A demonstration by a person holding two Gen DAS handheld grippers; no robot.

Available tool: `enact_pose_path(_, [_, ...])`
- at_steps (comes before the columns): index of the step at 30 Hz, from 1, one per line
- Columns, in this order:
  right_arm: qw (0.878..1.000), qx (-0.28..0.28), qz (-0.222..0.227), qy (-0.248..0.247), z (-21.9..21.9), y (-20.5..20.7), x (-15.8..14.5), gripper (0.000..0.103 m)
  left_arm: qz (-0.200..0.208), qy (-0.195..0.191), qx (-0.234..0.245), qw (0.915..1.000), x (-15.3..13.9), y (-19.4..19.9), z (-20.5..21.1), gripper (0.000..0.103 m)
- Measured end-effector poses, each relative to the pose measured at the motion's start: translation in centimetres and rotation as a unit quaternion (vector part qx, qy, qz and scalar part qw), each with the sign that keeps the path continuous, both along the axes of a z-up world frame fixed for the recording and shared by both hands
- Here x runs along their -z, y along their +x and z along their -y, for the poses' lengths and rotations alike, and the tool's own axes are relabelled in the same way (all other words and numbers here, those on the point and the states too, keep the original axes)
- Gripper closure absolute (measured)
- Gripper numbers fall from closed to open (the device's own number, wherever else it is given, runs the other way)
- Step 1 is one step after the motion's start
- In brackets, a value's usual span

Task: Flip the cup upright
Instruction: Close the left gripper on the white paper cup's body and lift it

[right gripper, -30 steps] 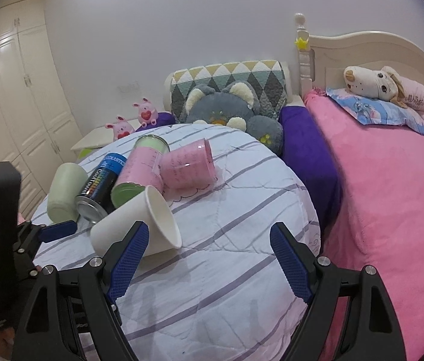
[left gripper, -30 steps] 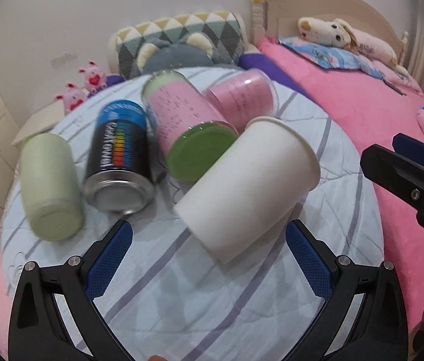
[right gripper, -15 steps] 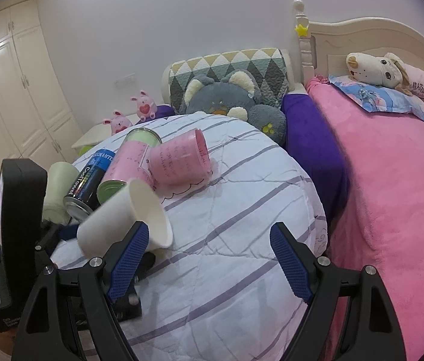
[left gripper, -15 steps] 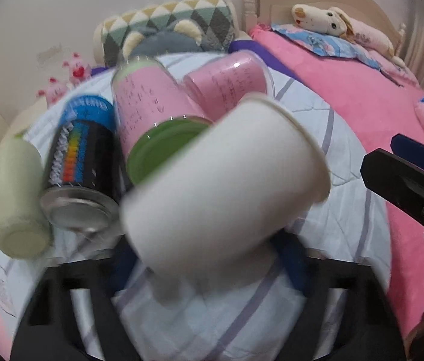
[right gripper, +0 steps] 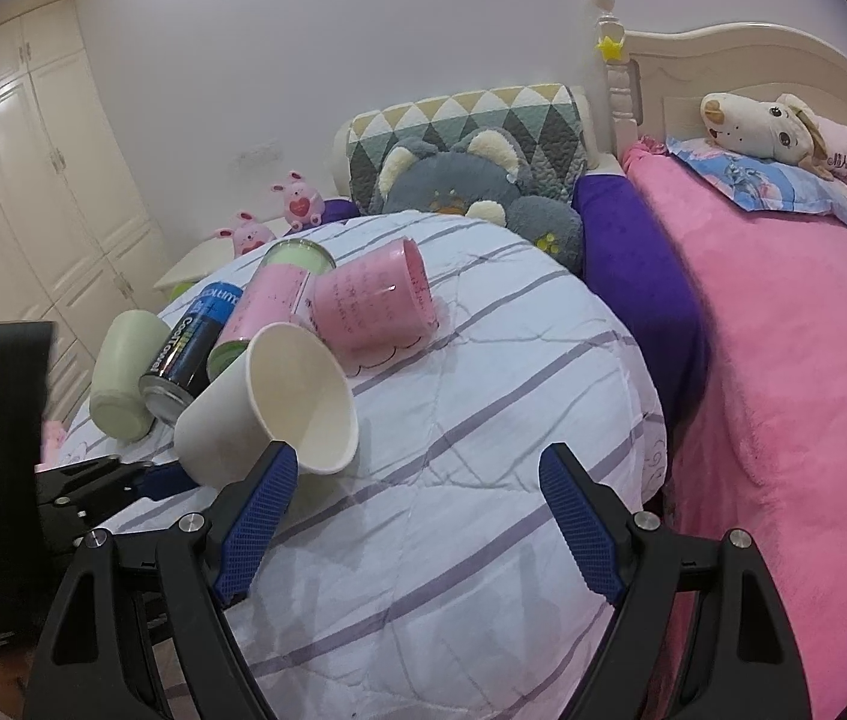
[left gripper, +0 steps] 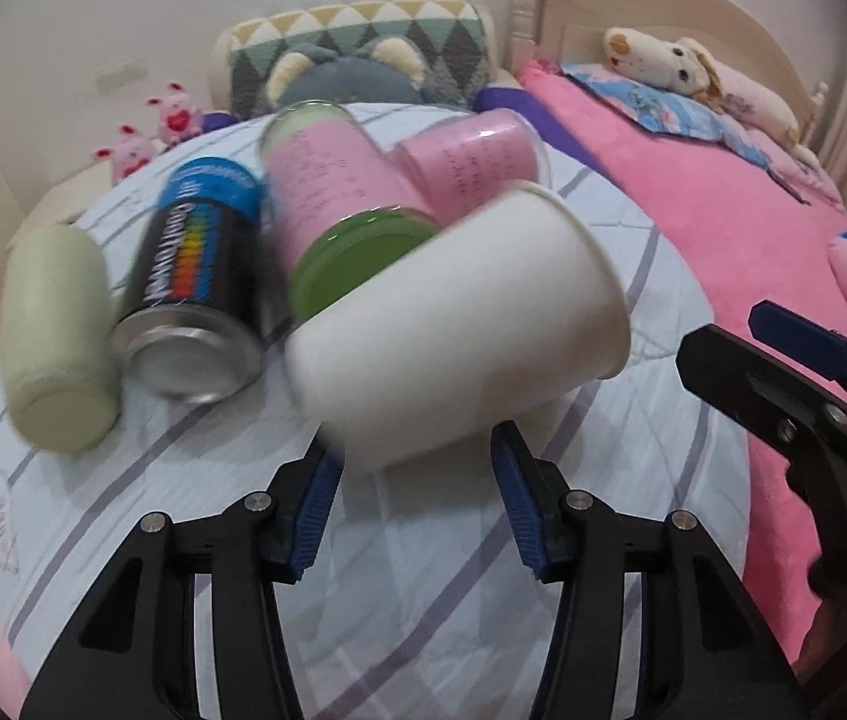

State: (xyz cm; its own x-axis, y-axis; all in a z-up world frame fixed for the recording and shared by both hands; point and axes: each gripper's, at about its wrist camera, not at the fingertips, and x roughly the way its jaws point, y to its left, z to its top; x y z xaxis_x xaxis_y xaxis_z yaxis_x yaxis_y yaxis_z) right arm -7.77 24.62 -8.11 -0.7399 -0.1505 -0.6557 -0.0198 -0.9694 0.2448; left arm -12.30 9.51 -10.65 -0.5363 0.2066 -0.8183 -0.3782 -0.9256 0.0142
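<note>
A white paper cup point(left gripper: 453, 324) is tilted, its base toward my left gripper point(left gripper: 414, 504), its open mouth up and to the right. The left gripper's blue pads point(left gripper: 312, 504) press the cup's base end and hold it off the striped round table point(left gripper: 423, 612). In the right wrist view the cup point(right gripper: 267, 402) shows its open mouth, with the left gripper point(right gripper: 141, 474) behind it. My right gripper point(right gripper: 423, 534) is open and empty over the table, its left pad point(right gripper: 255, 516) close to the cup's rim.
Lying on the table behind the cup are a pale green bottle point(left gripper: 57, 336), a black can point(left gripper: 195, 294), a pink jar with a green lid point(left gripper: 339, 228) and a pink cup point(left gripper: 471, 162). A pink bed point(right gripper: 783, 360) stands to the right, with cushions point(right gripper: 465, 156) behind the table.
My left gripper has moved in and shut on the white cup's base, then lifted it and tilted its mouth upward. The right gripper has stayed open, shifting slightly.
</note>
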Motion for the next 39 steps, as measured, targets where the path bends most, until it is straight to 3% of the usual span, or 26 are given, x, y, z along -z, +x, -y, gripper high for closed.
enact_pose_path(3, [1.000, -0.003, 0.009, 0.000, 0.4, 0.0, 0.3, 0.019, 0.000, -0.003, 0.004, 1.0000, 0.1, 0.3, 0.4, 0.046])
enact_pose_path(5, [1.000, -0.004, 0.007, 0.001, 0.6, 0.2, 0.3, 0.019, 0.000, -0.017, 0.018, 0.9997, 0.2, 0.3, 0.3, 0.012])
enact_pose_path(6, [1.000, -0.005, 0.005, -0.002, 0.6, 0.4, 0.2, 0.019, -0.004, -0.023, 0.028, 0.9994, 0.0, 0.3, 0.2, 0.007])
enact_pose_path(10, [1.000, -0.001, -0.001, -0.010, 0.3, 0.9, 0.0, 0.019, -0.041, -0.032, 0.059, 0.9969, -1.7, 0.3, 0.4, 0.005])
enact_pose_path(11, [1.000, 0.001, -0.002, -0.010, 0.2, 0.9, 0.0, 0.019, -0.048, -0.030, 0.072, 0.9958, -2.1, 0.2, 0.3, 0.000])
enact_pose_path(13, [1.000, 0.004, -0.006, -0.013, -0.2, 0.9, -0.2, 0.019, -0.051, -0.039, 0.108, 0.9921, -2.4, -0.3, -0.4, 0.000])
enact_pose_path(15, [1.000, 0.005, -0.007, -0.016, -0.4, 0.7, -0.2, 0.019, -0.063, -0.073, 0.127, 0.9872, -2.2, -0.8, -1.4, 0.000])
enact_pose_path(22, [1.000, 0.007, 0.001, -0.019, -0.7, -0.3, 0.4, 0.019, -0.066, -0.112, 0.170, 0.9769, -1.6, -2.3, -3.7, 0.001])
enact_pose_path(25, [1.000, 0.007, 0.004, -0.021, -0.9, -0.5, 0.6, 0.019, -0.075, -0.130, 0.180, 0.9721, -1.5, -2.3, -4.6, 0.010])
enact_pose_path(26, [1.000, 0.008, 0.005, -0.022, -1.0, -0.5, 0.7, 0.019, -0.076, -0.132, 0.179, 0.9720, -1.5, -2.3, -4.7, 0.021])
enact_pose_path(27, [1.000, 0.009, 0.005, -0.023, -1.1, -0.6, 0.8, 0.019, -0.071, -0.136, 0.177, 0.9722, -1.5, -2.5, -4.9, 0.023])
enact_pose_path(39, [1.000, 0.008, 0.006, -0.028, -1.0, 0.0, 0.9, 0.019, -0.050, -0.124, 0.134, 0.9819, -1.9, -1.5, -4.3, 0.034])
